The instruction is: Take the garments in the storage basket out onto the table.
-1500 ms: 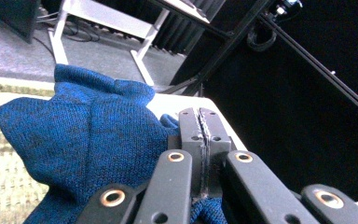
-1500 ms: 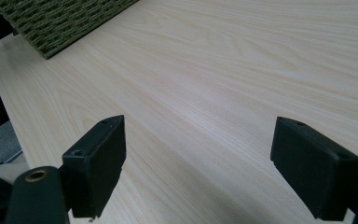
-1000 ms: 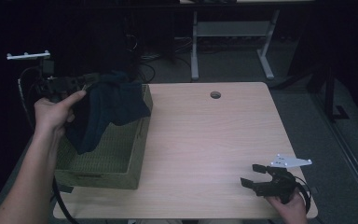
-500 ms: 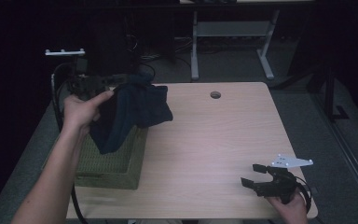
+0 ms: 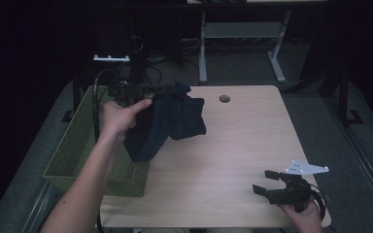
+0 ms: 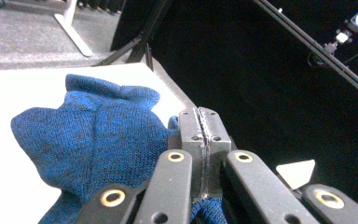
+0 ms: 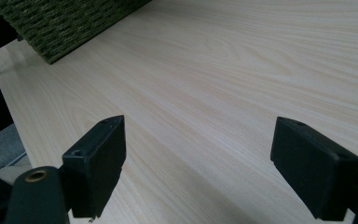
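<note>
The fingers (image 7: 98,158) of the right gripper (image 5: 278,187) stand spread wide with nothing between them, hovering just above the pale wood-grain table (image 5: 243,145) at its near right corner, the person's hand wrapped round the handle. From the right gripper view, bare tabletop lies between the two black pads, and the corner of the green woven basket (image 7: 65,28) shows farther off.

Farther across, the left gripper (image 5: 175,92) has its fingers (image 6: 189,128) pressed together, pinching a fold of the dark blue knitted cloth (image 5: 167,124). The cloth hangs from that pinch, bunched and drooping, its lower end dangling by the basket's (image 5: 73,145) right wall while the rest hangs over the table's left part. In the left gripper view the knit bulges out to the left of the closed tips, with the white-looking tabletop beneath.

As I read it, the cloth is being carried out of the basket to be laid on the table. Doing that well calls for keeping the pinch firm, lifting enough that the trailing end clears the basket's rim, then lowering onto open wood near the middle, where the waiting right gripper could take a second edge.
</note>
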`<act>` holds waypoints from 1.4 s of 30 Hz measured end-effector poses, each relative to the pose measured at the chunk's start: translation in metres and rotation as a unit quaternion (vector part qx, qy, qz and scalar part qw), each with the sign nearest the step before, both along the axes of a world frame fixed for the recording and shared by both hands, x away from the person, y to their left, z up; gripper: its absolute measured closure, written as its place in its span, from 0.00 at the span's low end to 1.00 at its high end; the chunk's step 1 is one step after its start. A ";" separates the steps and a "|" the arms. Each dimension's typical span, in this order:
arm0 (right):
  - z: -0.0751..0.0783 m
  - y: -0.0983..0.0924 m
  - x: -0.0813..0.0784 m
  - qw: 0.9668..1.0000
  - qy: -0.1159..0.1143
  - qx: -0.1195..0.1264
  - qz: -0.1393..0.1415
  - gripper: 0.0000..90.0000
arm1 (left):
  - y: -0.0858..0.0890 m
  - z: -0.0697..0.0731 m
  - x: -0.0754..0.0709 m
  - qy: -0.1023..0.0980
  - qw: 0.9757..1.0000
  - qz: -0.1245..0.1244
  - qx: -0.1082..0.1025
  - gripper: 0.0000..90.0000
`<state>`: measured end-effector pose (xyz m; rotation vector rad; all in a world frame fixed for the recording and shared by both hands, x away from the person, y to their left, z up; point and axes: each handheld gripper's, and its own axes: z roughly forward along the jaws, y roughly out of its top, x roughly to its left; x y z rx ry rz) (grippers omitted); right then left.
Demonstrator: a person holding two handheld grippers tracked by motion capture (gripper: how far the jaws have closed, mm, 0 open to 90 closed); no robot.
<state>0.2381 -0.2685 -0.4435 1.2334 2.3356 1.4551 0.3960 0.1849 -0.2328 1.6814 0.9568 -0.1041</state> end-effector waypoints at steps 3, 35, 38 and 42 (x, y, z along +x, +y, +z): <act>0.000 -0.001 0.000 1.000 -0.001 0.003 -0.001 0.20 | -0.013 -0.004 0.001 0.003 1.000 -0.008 0.000 1.00; 0.001 -0.006 -0.001 1.000 -0.003 0.009 0.000 0.20 | -0.101 -0.138 0.012 0.116 0.992 -0.038 0.037 1.00; 0.000 -0.004 -0.001 1.000 -0.002 0.007 0.002 0.20 | -0.103 -0.147 0.010 0.122 0.991 -0.038 0.040 1.00; 0.000 -0.002 -0.001 1.000 0.002 0.004 0.005 0.20 | -0.103 -0.155 0.008 0.126 0.990 -0.039 0.044 0.99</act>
